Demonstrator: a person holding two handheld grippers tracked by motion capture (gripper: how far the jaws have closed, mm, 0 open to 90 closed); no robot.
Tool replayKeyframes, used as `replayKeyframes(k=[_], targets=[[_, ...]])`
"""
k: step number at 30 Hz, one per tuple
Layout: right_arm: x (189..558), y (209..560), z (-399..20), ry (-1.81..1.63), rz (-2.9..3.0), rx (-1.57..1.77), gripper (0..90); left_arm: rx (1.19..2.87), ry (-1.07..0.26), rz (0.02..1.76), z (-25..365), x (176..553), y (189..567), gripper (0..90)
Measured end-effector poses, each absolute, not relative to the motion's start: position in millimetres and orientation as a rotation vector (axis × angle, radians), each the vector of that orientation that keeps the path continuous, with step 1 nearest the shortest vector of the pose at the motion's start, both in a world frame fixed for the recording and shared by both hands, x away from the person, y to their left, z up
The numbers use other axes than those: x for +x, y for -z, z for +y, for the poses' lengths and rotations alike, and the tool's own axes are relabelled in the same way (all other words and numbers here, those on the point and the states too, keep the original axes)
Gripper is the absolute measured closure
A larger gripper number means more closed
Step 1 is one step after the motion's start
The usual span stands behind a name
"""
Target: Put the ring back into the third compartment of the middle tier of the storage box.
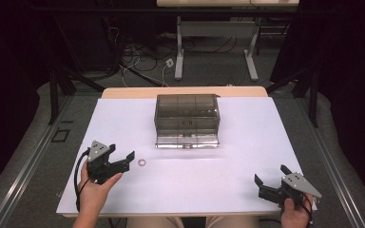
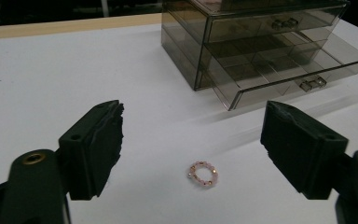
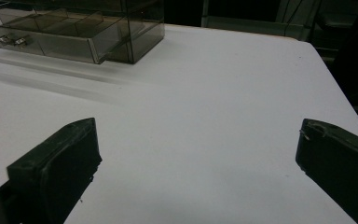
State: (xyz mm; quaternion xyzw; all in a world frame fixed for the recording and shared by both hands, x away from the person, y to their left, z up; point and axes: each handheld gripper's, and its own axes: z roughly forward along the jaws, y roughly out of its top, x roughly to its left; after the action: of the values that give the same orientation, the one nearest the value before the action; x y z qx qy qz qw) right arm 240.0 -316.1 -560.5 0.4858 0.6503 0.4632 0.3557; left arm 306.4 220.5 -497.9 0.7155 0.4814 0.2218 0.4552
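1. Small pink beaded ring (image 2: 202, 174), pale beads with a few gold-coloured ones, lies flat on the white table (image 1: 247, 156). It sits in front of the smoky transparent plastic drawer box (image 1: 187, 118), off the box's front-left corner and well apart from it.
2. Ring is untouched: bare table surface shows all round it in the left gripper view.
3. Left gripper (image 1: 122, 159), black with a grey three-cornered plate on top, is held just left of the ring, on the side away from the drawer box, its tips aimed at the ring. In its own view the ring lies low between the two black jaws, closer to the camera than the box. Jaws stand wide, nothing pressed between the pads.
4. Left hand (image 1: 95, 187) grasps the gripper body from below; black cable loops beside the wrist.
5. Drawer box: two tiers, lower drawer (image 2: 279, 70) pulled part-way out toward the person, dividers visible inside; upper drawer flush.
6. Right gripper (image 1: 271, 178) rests near the table's front edge, well to the right of the drawer box and in front of it. Jaws spread wide over bare table, holding nothing.
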Motion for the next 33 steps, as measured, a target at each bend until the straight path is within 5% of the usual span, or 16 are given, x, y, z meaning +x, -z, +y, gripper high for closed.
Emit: replayKeyframes(k=[33], targets=[[241.6, 563.0, -317.4, -1.203, 1.699, 1.247, 0.0, 1.885, -0.388, 1.322, 198.1, 337.9, 506.7, 50.2]])
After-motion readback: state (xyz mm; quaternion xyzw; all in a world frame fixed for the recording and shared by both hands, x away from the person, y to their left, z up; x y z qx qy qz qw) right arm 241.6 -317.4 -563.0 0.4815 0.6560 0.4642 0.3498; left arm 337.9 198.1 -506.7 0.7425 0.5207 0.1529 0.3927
